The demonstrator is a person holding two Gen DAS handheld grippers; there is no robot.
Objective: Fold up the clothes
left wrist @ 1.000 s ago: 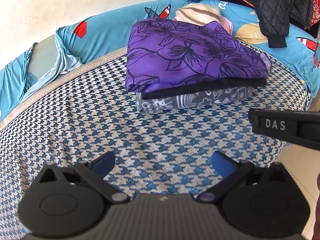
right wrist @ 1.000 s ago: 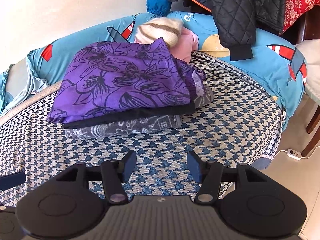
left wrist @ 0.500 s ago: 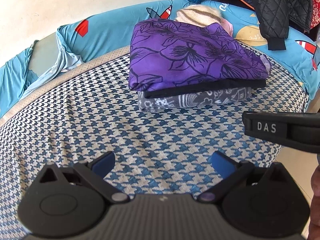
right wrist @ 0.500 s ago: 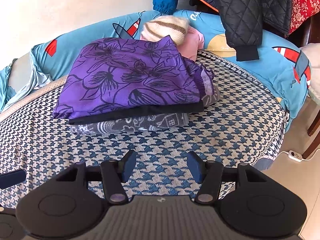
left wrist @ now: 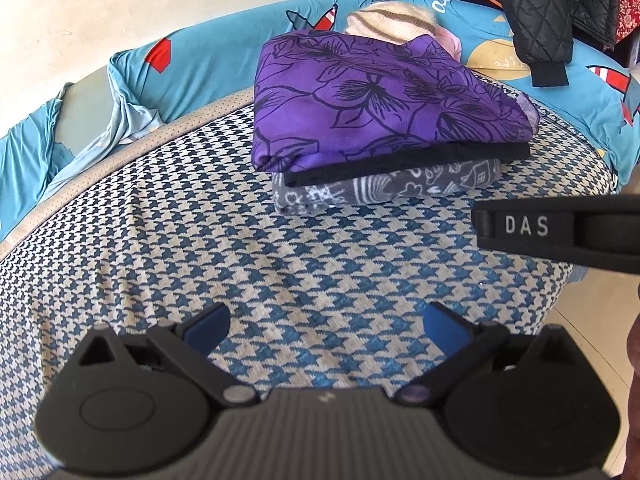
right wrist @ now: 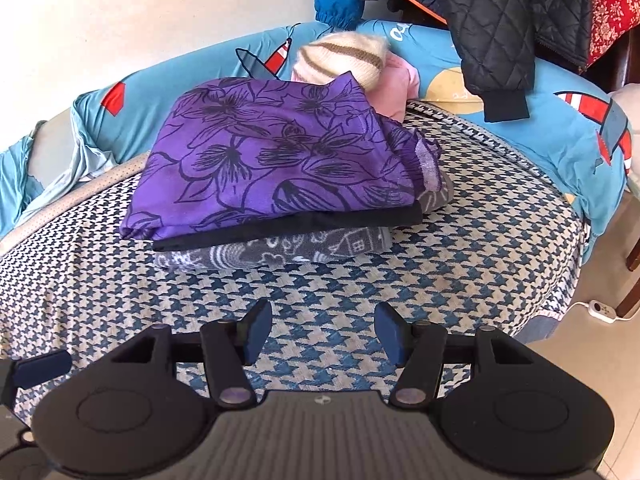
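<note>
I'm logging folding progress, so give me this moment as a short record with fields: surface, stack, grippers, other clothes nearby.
surface: houndstooth cover
stack: purple floral garment on top, black layer under it, grey patterned fleece at bottom
left gripper: open, empty, short of the stack
right gripper: open, empty, short of the stack
nearby: striped knit hat, black quilted jacket

Three folded garments (right wrist: 280, 168) in one stack, one striped hat (right wrist: 344, 58), one quilted jacket (right wrist: 500, 32), two grippers (right wrist: 324, 332).

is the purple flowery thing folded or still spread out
Folded: the purple floral garment is a compact rectangle stacked on a black layer and a folded grey patterned garment.
</note>
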